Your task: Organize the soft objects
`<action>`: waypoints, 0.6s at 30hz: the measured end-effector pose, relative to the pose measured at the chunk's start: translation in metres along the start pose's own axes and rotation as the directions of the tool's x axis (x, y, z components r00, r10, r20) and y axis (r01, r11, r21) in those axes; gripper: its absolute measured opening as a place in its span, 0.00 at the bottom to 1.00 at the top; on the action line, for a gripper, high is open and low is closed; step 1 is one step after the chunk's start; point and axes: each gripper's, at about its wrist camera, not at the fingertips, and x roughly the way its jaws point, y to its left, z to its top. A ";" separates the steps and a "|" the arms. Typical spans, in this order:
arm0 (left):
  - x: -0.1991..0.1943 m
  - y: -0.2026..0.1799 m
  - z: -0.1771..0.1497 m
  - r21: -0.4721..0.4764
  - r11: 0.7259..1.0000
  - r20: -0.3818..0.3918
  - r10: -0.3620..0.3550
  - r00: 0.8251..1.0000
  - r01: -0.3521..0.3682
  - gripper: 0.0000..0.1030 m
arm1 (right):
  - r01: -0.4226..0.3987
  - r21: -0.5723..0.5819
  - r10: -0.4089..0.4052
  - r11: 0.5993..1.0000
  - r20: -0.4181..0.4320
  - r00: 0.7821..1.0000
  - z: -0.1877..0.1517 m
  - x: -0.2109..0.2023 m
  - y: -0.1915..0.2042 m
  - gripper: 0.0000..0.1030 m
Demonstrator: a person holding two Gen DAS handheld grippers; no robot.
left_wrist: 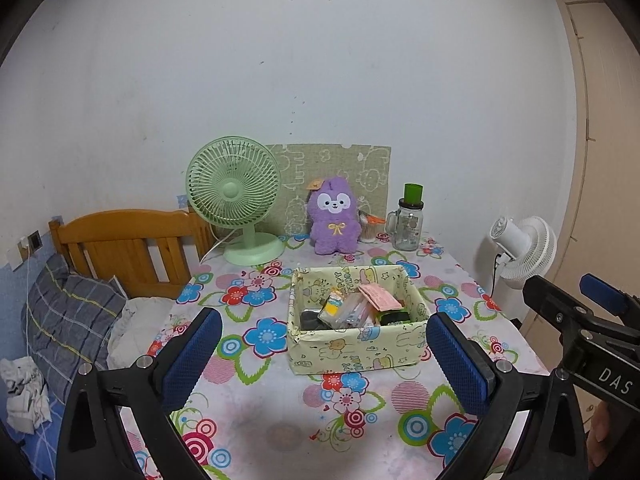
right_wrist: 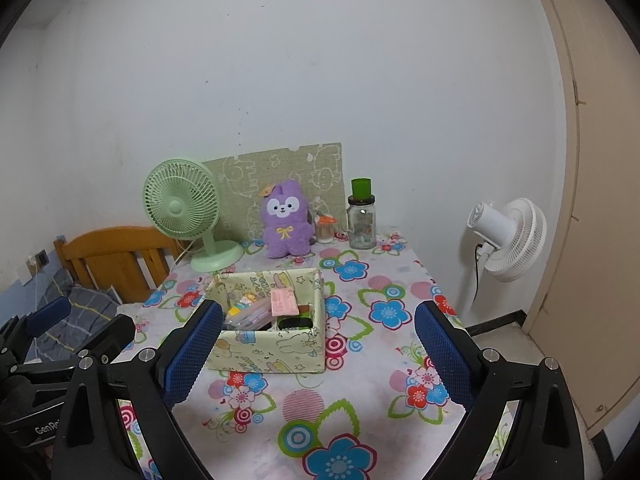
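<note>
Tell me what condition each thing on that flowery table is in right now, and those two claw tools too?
Purple plush toy: upright, untouched, at the table's back.
Fabric box: open-topped, holding small items.
Green fan: upright; blades not blurred.
Glass jar: upright, green cap on.
Left gripper: open, empty.
Right gripper: open, empty.

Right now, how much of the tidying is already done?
Nothing looks done yet. The purple plush toy stands at the table's back, outside the fabric box. Both the left claw and right claw are open and empty. Grasping and placing the toy remain.
</note>
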 end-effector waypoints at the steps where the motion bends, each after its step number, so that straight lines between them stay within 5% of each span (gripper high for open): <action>1: -0.001 0.000 0.000 -0.001 1.000 0.001 -0.001 1.000 0.001 1.00 | 0.000 0.000 0.000 1.000 0.000 1.000 0.000 0.000 0.001 0.95; 18: -0.002 0.004 0.002 -0.017 1.000 0.004 -0.003 1.000 0.003 1.00 | -0.006 -0.001 0.006 1.000 0.003 1.000 0.001 0.000 0.003 0.95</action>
